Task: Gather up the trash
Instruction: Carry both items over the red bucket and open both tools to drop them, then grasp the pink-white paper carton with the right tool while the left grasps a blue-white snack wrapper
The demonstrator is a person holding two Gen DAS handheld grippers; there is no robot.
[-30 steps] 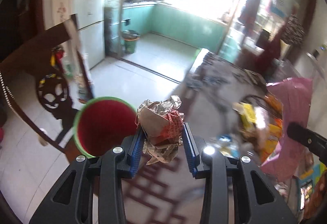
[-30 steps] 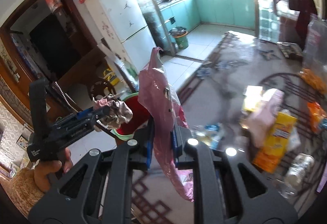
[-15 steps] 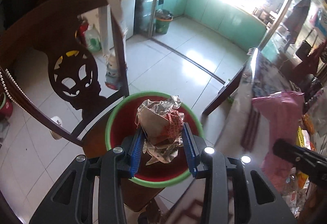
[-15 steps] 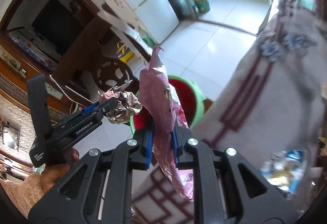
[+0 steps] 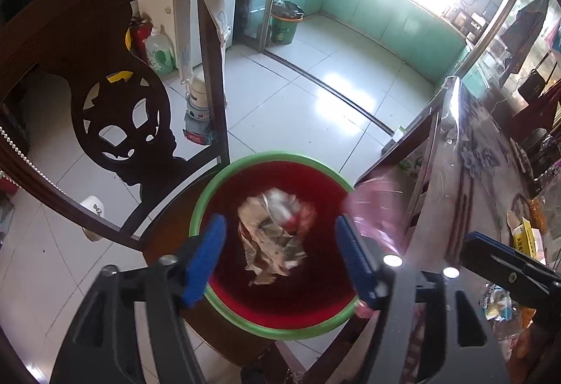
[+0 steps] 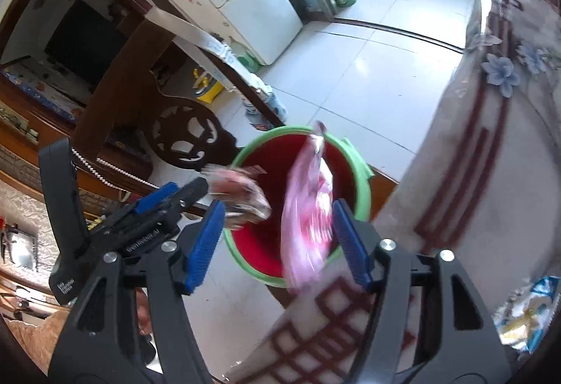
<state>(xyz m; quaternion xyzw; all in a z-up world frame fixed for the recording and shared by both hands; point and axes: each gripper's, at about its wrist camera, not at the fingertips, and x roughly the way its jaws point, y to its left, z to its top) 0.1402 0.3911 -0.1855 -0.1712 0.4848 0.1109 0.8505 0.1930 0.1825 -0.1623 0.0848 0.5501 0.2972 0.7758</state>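
Above the red plastic bucket with a green rim [image 5: 224, 305], both tongs stand wide apart and grip nothing. Left tongs [image 5: 277, 256] are centred over the opening; the crumpled paper-and-foil wrapper [image 5: 275, 236] appears loose between the blue pads, over the bucket's red interior. Right tongs [image 6: 277, 238] hover at the right rim; the pink plastic bag [image 6: 310, 212] is blurred between the jaws, partly over the opening and partly over the near rim.

Risk, as judged: the pink bag is light and off-centre, so it may catch on the green rim or slide outside onto the tiled floor [image 5: 315, 96]. The wrapper looks well placed to land inside.

Surroundings: the bucket sits on a dark wooden chair [image 5: 87, 61], whose carved back rises on the left. The worktop with floral patterned cloth [image 6: 491, 138] lies close on the right, its edge near the rim. More packets [image 6: 526, 310] lie on it, presumably still to collect.
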